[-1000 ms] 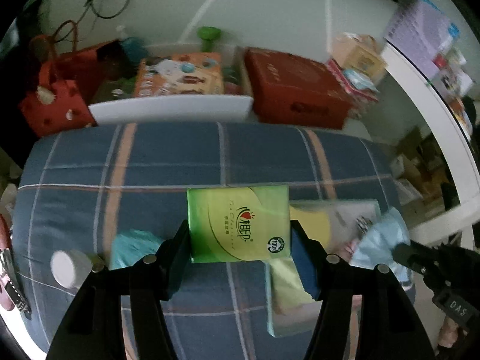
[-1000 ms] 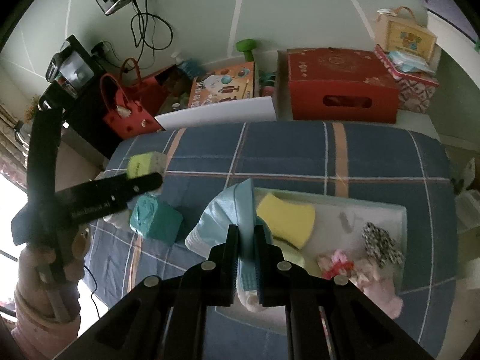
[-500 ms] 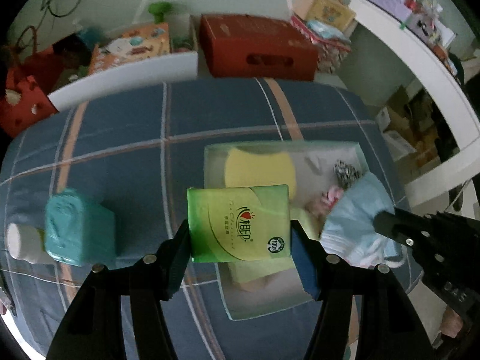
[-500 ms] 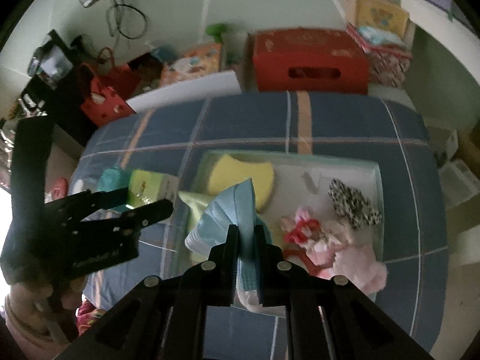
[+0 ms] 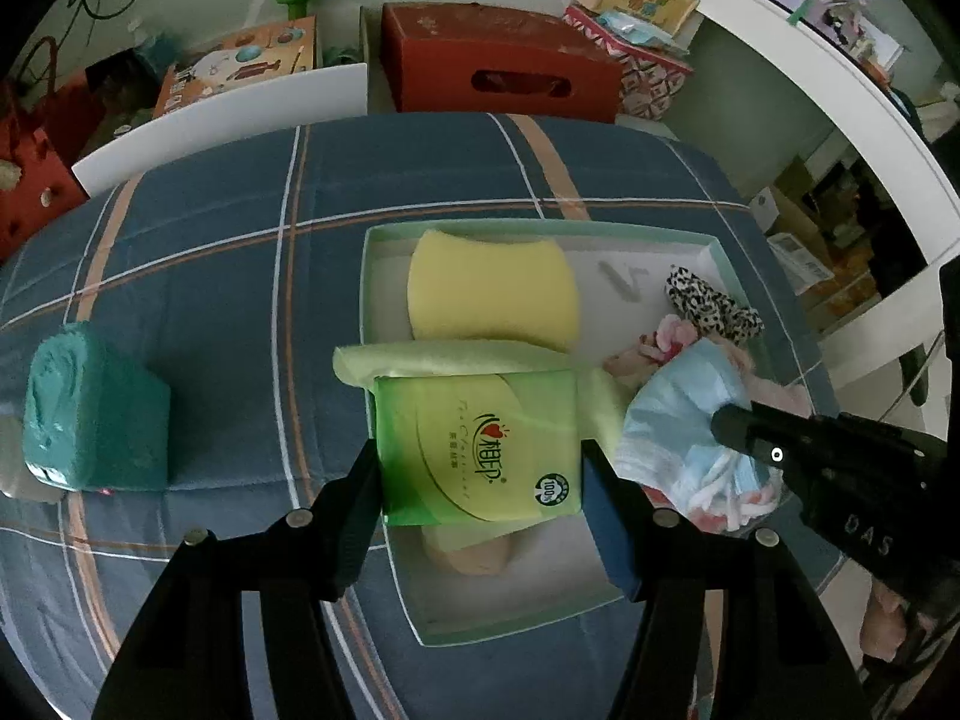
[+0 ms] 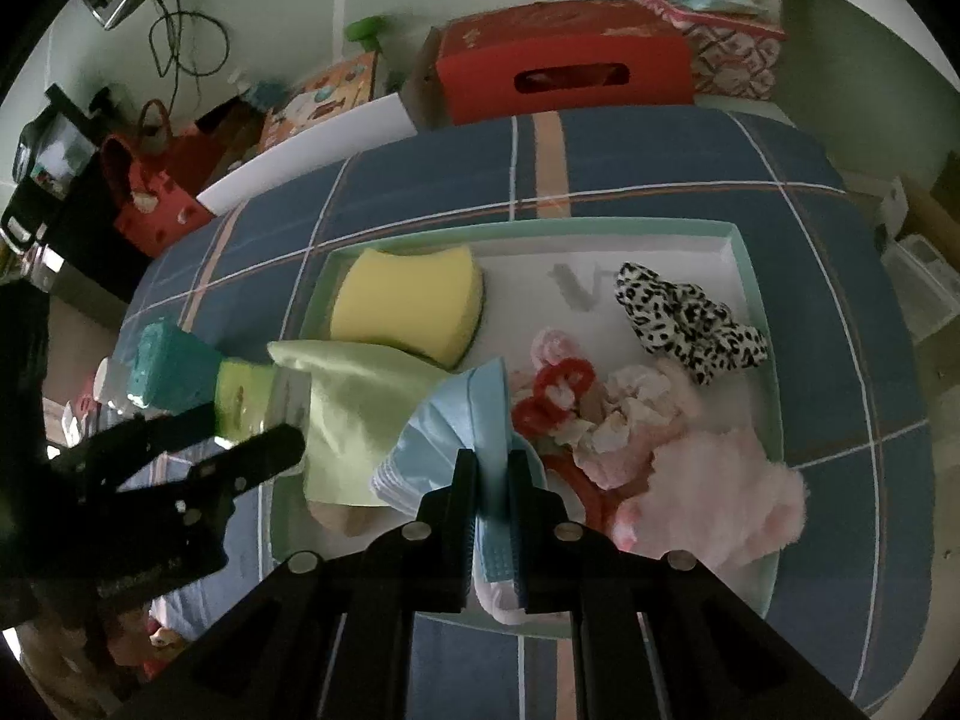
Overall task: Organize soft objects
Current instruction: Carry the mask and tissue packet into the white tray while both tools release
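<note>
My left gripper (image 5: 480,462) is shut on a green tissue pack (image 5: 480,450) and holds it over the left part of a pale green tray (image 5: 540,228). My right gripper (image 6: 492,468) is shut on a stack of light blue face masks (image 6: 456,420) above the tray's (image 6: 756,276) front middle. In the tray lie a yellow sponge (image 5: 492,294), a light green cloth (image 6: 354,414), a leopard-print scrunchie (image 6: 690,324), a pink fluffy item (image 6: 720,498) and red-and-white scraps (image 6: 558,390). The right gripper with the masks (image 5: 678,420) shows at the right of the left wrist view.
The tray lies on a blue plaid bed (image 5: 210,252). A teal soft block (image 5: 96,420) sits on the bed left of the tray. Beyond the bed are a red box (image 5: 504,66), a white board (image 5: 222,120) and red bags (image 6: 150,192). A white desk edge (image 5: 840,96) runs at the right.
Both grippers have moved forward and to the right over the tray, each still holding its item. The tray and its contents now fill the middle of both views.
</note>
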The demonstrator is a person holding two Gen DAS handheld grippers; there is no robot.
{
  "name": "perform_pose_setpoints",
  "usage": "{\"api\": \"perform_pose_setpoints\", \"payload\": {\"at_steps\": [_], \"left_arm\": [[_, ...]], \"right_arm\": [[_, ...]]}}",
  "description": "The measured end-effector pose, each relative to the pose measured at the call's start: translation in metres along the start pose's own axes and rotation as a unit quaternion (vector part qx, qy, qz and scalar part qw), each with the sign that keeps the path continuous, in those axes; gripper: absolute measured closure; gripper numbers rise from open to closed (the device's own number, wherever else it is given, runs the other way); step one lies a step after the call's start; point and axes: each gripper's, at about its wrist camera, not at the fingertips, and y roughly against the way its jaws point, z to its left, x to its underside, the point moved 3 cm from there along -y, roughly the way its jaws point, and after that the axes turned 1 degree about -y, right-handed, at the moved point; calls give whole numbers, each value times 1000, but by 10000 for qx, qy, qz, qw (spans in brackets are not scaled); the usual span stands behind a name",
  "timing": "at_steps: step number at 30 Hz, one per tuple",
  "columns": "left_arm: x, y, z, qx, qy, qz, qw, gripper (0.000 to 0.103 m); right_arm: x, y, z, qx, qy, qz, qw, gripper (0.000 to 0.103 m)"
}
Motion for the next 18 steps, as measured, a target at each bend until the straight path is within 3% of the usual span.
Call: {"api": "perform_pose_setpoints", "payload": {"at_steps": [5,10,18], "left_arm": [[13,-10,-3,-149,-304,-80,9994,39],[20,-19,-5,-61,-471,-129,9988,39],[25,-34,-18,3,-757,-31,9971,39]], "right_arm": [[13,-2,-15,175,-523,-209,9983,93],[24,-3,-31,219,-1026,-372,9938,93],[29,-17,-45,481,-1260,-268,9905,93]]}}
